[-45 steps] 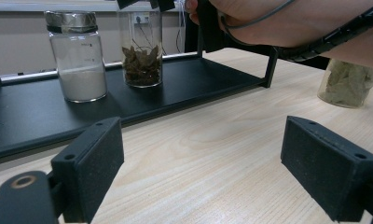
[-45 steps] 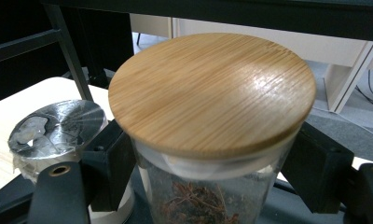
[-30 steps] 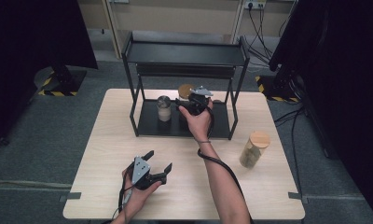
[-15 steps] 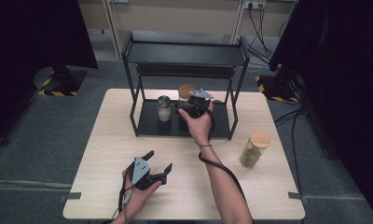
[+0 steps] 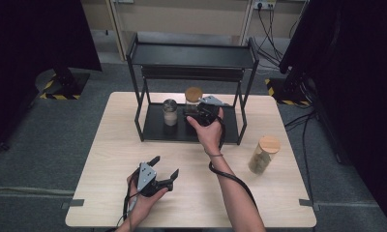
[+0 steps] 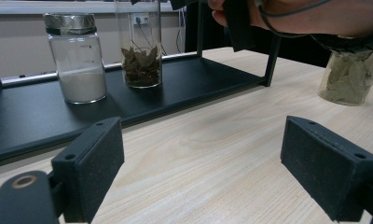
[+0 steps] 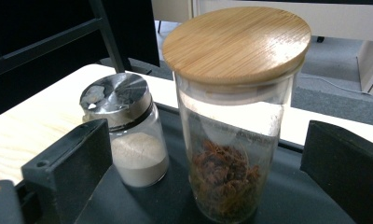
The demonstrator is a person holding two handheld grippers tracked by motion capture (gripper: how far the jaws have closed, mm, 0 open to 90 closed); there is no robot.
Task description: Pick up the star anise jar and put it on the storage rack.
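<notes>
Right tool [image 5: 195,115] spread wide on either side of the glass jar with a bamboo lid [image 7: 233,112], not touching the glass; jar upright on the lower shelf of the black metal rack [image 5: 157,130], dried reddish-brown flakes at its bottom. Just beside the jar, left of the right tool's line of sight, a salt shaker with a steel cap [image 7: 128,128]. Left tool [image 5: 163,170] spread and empty, low over the tabletop [image 5: 109,159], rack straight ahead. Well to the right of both tools, a second bamboo-lidded jar of bay leaves [image 5: 263,154] on the tabletop
</notes>
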